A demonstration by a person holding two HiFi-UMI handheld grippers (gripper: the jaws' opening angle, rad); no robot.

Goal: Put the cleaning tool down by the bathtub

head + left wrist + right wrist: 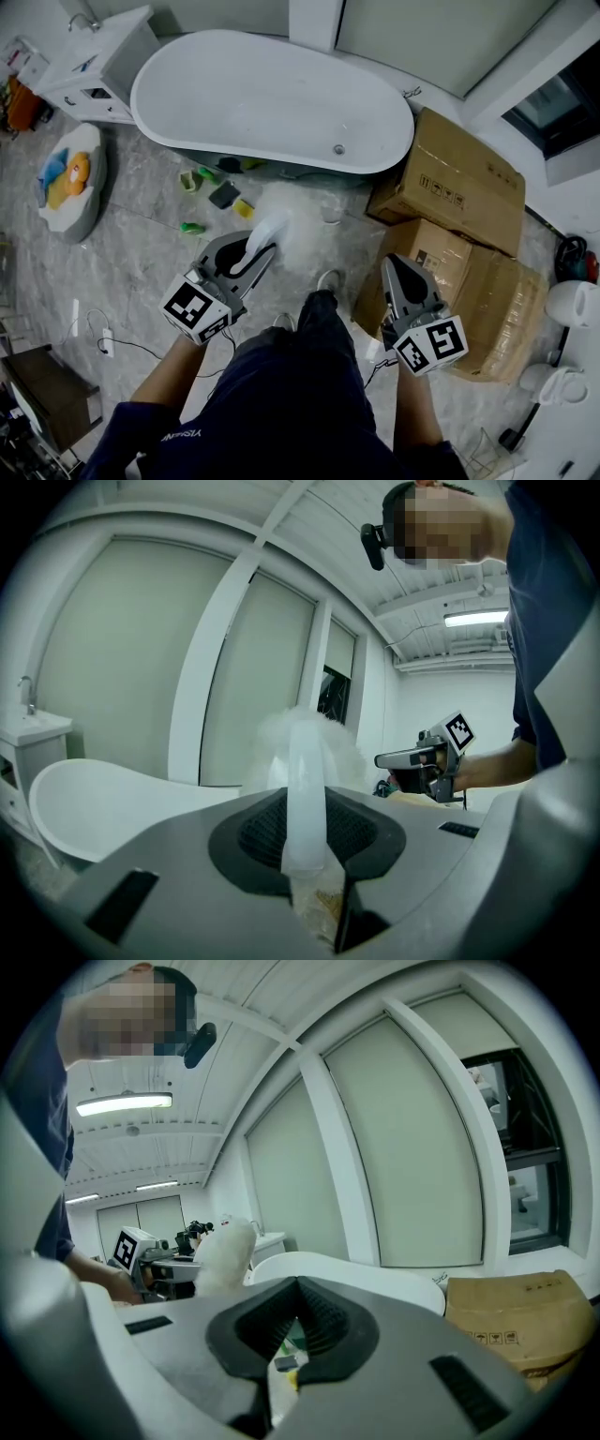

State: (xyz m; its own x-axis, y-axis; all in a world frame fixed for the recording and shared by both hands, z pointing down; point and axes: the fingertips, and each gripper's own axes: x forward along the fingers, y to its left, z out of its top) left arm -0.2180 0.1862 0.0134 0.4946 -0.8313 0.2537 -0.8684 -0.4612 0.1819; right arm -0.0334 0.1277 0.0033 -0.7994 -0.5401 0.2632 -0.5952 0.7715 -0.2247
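The cleaning tool has a pale translucent handle and a fluffy white head. My left gripper is shut on the handle, and the head sticks out ahead of the jaws over the floor just in front of the white bathtub. In the left gripper view the handle runs up between the dark pads. My right gripper is level with it to the right, shut with nothing in its jaws, beside a cardboard box. In the right gripper view its tips meet, and the bathtub lies ahead.
Two cardboard boxes stand right of the tub. Small green, yellow and dark items lie on the floor by the tub's front. A white vanity and a toy mat are at left, a toilet at right.
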